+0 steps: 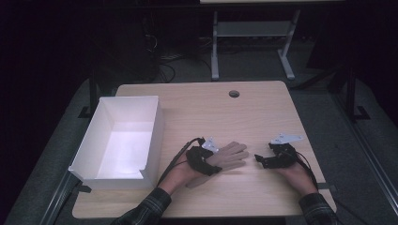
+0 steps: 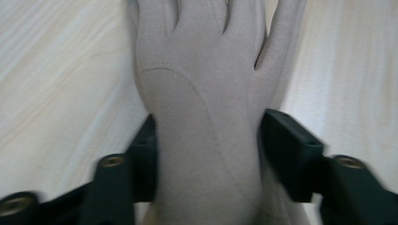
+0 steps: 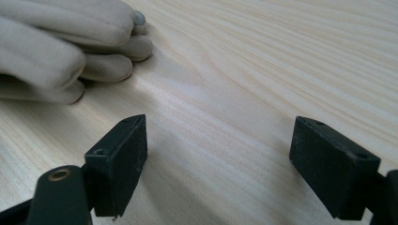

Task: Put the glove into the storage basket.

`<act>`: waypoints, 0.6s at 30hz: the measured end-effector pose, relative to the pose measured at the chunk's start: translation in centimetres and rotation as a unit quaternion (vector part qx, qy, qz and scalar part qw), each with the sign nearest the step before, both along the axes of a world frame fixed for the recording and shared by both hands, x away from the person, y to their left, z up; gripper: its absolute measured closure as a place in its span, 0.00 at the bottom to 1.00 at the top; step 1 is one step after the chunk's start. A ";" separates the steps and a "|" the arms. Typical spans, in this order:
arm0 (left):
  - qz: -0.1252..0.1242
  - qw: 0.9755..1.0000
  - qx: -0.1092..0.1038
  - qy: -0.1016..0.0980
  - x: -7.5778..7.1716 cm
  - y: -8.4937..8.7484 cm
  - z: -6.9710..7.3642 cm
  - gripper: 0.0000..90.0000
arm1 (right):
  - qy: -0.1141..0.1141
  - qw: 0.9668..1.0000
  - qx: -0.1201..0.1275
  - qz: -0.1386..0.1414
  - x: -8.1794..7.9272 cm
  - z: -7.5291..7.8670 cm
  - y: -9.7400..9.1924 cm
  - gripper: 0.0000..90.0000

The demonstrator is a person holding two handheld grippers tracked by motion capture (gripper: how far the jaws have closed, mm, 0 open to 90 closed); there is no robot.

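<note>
Two sets of tongs are working over a pale wood-grain worktop (image 1: 263,197), and going from left to right, a white open-topped box (image 1: 101,159) with thin, stiff, cardboard-like walls is sitting at the worktop's left edge, nothing showing inside it. Just right of the box, the left tongs (image 2: 209,152) are closing around the cuff end of a beige fabric glove (image 2: 202,93), which is lying flat near the middle of the worktop with its fingers pointing away toward the right. In the left gripper view the black jaw pads are pressing against both sides of the glove's narrow wrist part, so the cloth is sitting clamped between them rather than loose. The glove is looking soft and limp, a fine matte knit with a curved seam running across its back; it is likely very light and will probably sag and fold when lifted, so holding it at the cuff, where the fabric is bunching into a thicker band, seems the surest place. Slipping looks unlikely, since the cloth is giving under the pads. Farther right, the right tongs (image 3: 218,161) are resting low over bare wood, their blocky black jaws standing wide apart with nothing between them, the glove's rounded fingertips lying a little way off. A small round hole (image 1: 233,93) is showing near the worktop's far edge.
</note>
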State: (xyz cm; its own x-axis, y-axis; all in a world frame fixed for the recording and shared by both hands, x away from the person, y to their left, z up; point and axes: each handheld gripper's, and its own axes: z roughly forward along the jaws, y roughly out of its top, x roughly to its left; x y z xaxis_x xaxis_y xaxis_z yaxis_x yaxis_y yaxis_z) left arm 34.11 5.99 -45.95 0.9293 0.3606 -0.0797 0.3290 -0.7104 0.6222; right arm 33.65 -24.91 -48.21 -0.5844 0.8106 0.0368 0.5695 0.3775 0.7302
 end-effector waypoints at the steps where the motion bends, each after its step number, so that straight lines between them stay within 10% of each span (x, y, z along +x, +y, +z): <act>1: -0.005 1.000 0.002 0.005 0.0 0.0 0.1 0.52 | 0.000 1.000 0.000 0.000 0.0 0.0 0.0 0.21; 4: -0.006 1.000 -0.001 0.030 0.0 -0.1 0.3 0.71 | -0.001 1.000 0.000 0.001 0.0 0.0 0.0 0.22; 18: 0.021 0.997 -0.025 0.066 0.6 0.5 1.3 0.76 | 0.002 1.000 0.002 0.000 0.0 0.0 0.0 0.21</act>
